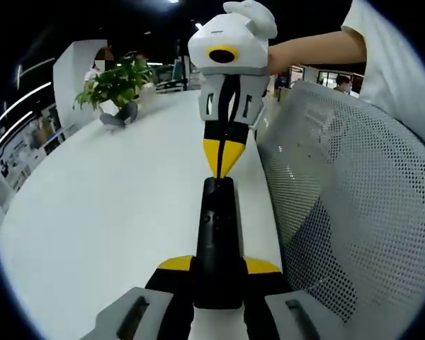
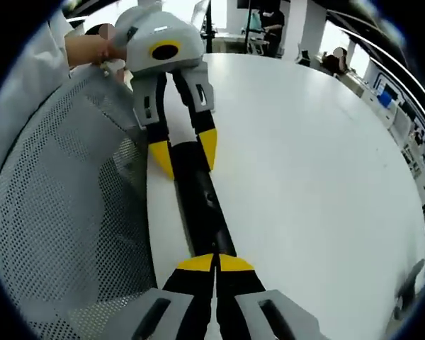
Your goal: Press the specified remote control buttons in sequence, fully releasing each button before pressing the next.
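The white bench (image 1: 92, 212) carries the black remote (image 1: 218, 241) close to its edge, beside a mesh chair back (image 1: 354, 205). The left gripper (image 1: 216, 273) grasps the remote's near end between spread jaws; the right gripper (image 2: 214, 265), jaws clenched together, touches its other end. A hard or off-centre press could tip the remote in that grasp or hit a neighbouring button. At 11 o'clock the left gripper view has a potted plant (image 1: 117, 88); the right gripper view's 1 o'clock has seated people.
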The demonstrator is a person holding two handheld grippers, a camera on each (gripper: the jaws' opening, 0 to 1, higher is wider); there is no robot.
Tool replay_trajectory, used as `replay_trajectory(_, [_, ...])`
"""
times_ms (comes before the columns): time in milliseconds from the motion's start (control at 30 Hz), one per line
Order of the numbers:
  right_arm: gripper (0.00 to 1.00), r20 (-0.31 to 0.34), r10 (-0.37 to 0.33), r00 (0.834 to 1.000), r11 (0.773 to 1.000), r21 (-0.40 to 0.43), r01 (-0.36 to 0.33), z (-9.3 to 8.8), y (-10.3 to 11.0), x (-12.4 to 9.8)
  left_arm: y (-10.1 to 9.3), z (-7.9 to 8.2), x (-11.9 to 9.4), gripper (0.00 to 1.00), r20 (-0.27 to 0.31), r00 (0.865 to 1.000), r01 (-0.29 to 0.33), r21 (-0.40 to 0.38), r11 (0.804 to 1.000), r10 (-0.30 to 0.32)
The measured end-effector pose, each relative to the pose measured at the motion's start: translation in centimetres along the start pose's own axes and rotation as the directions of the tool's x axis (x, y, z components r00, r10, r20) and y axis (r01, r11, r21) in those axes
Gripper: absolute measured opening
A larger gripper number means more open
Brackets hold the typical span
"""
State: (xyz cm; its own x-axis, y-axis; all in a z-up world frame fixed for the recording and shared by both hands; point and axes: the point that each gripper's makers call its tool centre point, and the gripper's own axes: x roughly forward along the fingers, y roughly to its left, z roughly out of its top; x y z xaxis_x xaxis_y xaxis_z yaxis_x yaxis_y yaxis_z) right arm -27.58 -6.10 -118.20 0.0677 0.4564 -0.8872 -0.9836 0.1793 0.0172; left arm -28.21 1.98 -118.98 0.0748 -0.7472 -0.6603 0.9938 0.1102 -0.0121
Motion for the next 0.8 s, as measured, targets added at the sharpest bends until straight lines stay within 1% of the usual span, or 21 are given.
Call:
replay_trajectory(33, [0.00, -0.021, 0.001, 1.000, 0.999, 0.039, 0.000, -0.06, -0.03, 0.02, 0.02, -0.03, -0.01, 0.24, 0.010, 1.000, -0.002, -0.013, 1.000, 0.002])
replay_trajectory(67, [0.00, -0.041, 0.002, 0.999, 0.997, 0.077, 0.001, -0.14, 0.00, 0.03, -0.01, -0.04, -0.05, 0.24, 0.016, 1.000, -0.003, -0.006, 1.000, 0.003])
replay_trajectory(100, [0.00, -0.070, 0.006, 0.998, 0.996, 0.094, 0.001, -0.10, -0.10, 0.06, 0.00, 0.00, -0.05, 0.24, 0.023, 1.000, -0.006, -0.011, 1.000, 0.006])
replay_trajectory(133, [0.00, -0.088, 0.007, 0.996, 0.996, 0.089, 0.001, -0.05, -0.16, 0.10, 0.00, 0.05, -0.01, 0.24, 0.032, 0.999, -0.010, -0.018, 1.000, 0.011])
replay_trajectory(167, [0.00, -0.118, 0.013, 0.993, 0.998, 0.064, -0.005, -0.05, -0.16, 0.19, -0.01, 0.06, -0.01, 0.24, 0.035, 0.999, -0.012, -0.017, 1.000, 0.012])
replay_trajectory(233, [0.00, -0.159, 0.022, 0.987, 0.999, 0.053, -0.013, -0.04, -0.12, 0.30, 0.03, 0.10, 0.02, 0.24, 0.042, 0.999, -0.014, -0.019, 1.000, 0.015])
replay_trajectory(333, [0.00, -0.174, 0.038, 0.984, 0.998, 0.056, -0.029, -0.03, -0.21, 0.32, -0.03, 0.19, 0.00, 0.24, 0.057, 0.998, -0.020, -0.024, 1.000, 0.021])
replay_trajectory(400, [0.00, -0.152, 0.051, 0.987, 0.997, 0.070, -0.041, -0.23, -0.19, 0.18, -0.02, 0.18, 0.02, 0.24, 0.062, 0.998, -0.022, -0.025, 0.999, 0.023])
replay_trajectory(467, [0.00, -0.122, 0.052, 0.991, 0.998, 0.043, -0.047, -0.23, -0.06, 0.14, -0.02, 0.17, 0.02, 0.24, 0.066, 0.998, -0.022, -0.025, 0.999, 0.023])
replay_trajectory(500, [0.00, -0.095, 0.041, 0.995, 0.998, 0.041, -0.038, -0.24, 0.00, 0.11, -0.01, 0.16, 0.01, 0.24, 0.071, 0.997, -0.018, -0.026, 1.000, 0.020])
replay_trajectory(533, [0.00, -0.077, 0.027, 0.997, 1.000, -0.011, -0.028, -0.17, 0.00, 0.13, -0.04, 0.19, -0.03, 0.24, 0.077, 0.997, -0.015, -0.025, 1.000, 0.017])
replay_trajectory(567, [0.00, -0.062, 0.006, 0.998, 0.999, -0.037, -0.008, -0.07, 0.05, 0.15, -0.05, 0.21, -0.04, 0.24, 0.081, 0.997, -0.013, -0.024, 1.000, 0.015])
replay_trajectory(600, [0.00, -0.046, -0.027, 0.999, 0.999, -0.042, 0.025, -0.12, 0.05, 0.10, -0.06, 0.19, -0.04, 0.24, 0.084, 0.996, -0.012, -0.024, 1.000, 0.014])
replay_trajectory(633, [0.00, -0.026, -0.040, 0.999, 0.997, -0.062, 0.039, -0.06, 0.18, 0.09, -0.07, 0.20, -0.03, 0.24, 0.087, 0.996, -0.011, -0.025, 1.000, 0.013])
replay_trajectory(667, [0.00, 0.002, -0.050, 0.999, 0.997, -0.065, 0.050, -0.10, 0.21, 0.03, -0.08, 0.19, -0.05, 0.24, 0.090, 0.996, -0.011, -0.026, 1.000, 0.013])
replay_trajectory(700, [0.00, 0.025, -0.047, 0.999, 0.997, -0.060, 0.048, -0.13, 0.23, 0.01, -0.13, 0.21, -0.03, 0.24, 0.093, 0.996, -0.012, 0.000, 1.000, 0.012])
replay_trajectory(733, [0.00, 0.056, -0.046, 0.997, 0.999, -0.024, 0.047, -0.05, 0.18, -0.03, -0.19, 0.18, -0.05, 0.24, 0.092, 0.996, -0.013, 0.008, 1.000, 0.013])
replay_trajectory(767, [0.00, 0.095, -0.040, 0.995, 0.997, 0.065, 0.034, -0.02, 0.17, -0.14, -0.17, 0.18, -0.04, 0.24, 0.092, 0.996, -0.012, 0.004, 1.000, 0.012])
replay_trajectory(800, [0.00, 0.112, -0.030, 0.993, 0.995, 0.098, 0.019, -0.04, 0.26, -0.27, -0.15, 0.17, -0.04, 0.24, 0.094, 0.996, -0.012, 0.005, 1.000, 0.011])
